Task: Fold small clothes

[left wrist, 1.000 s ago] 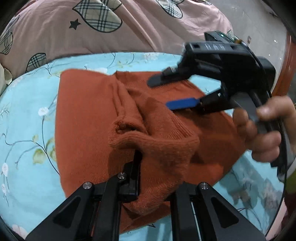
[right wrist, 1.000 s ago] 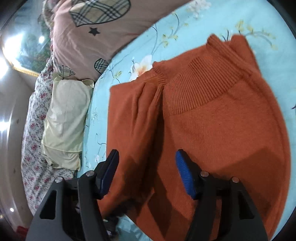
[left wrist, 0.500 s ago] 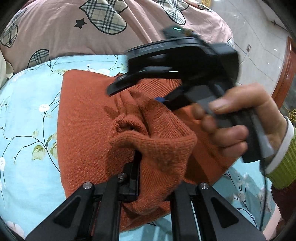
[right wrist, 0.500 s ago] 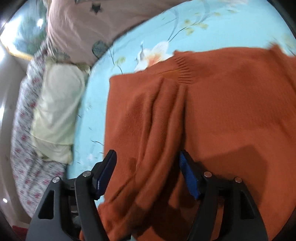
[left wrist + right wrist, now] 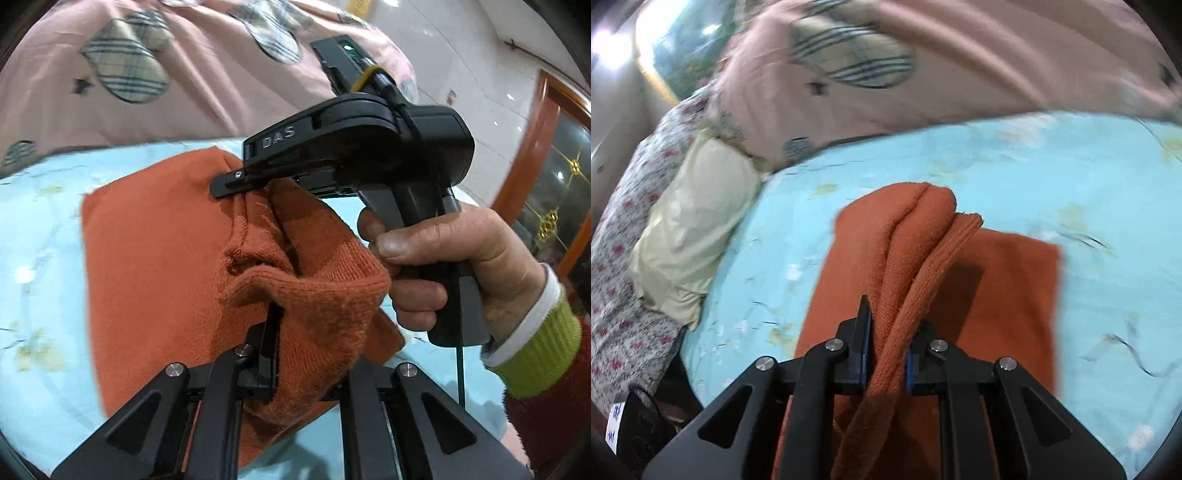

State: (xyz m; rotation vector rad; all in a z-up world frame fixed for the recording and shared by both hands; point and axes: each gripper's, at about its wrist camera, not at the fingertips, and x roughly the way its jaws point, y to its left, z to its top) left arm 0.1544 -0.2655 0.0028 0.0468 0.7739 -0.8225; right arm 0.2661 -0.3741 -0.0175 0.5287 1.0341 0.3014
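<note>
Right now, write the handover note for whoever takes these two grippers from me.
Left gripper: shut on a bunched edge of the orange sweater, lifted off the bed.
Right gripper: jaws have just been closing and are now clamped on a gathered fold of the same sweater, held by the person's hand.
Sweater: rest of it lies on the blue floral sheet, below the pink quilt.
Done: both ends pinched and raised.
Left: carry the fold over, lay flat, release.
</note>
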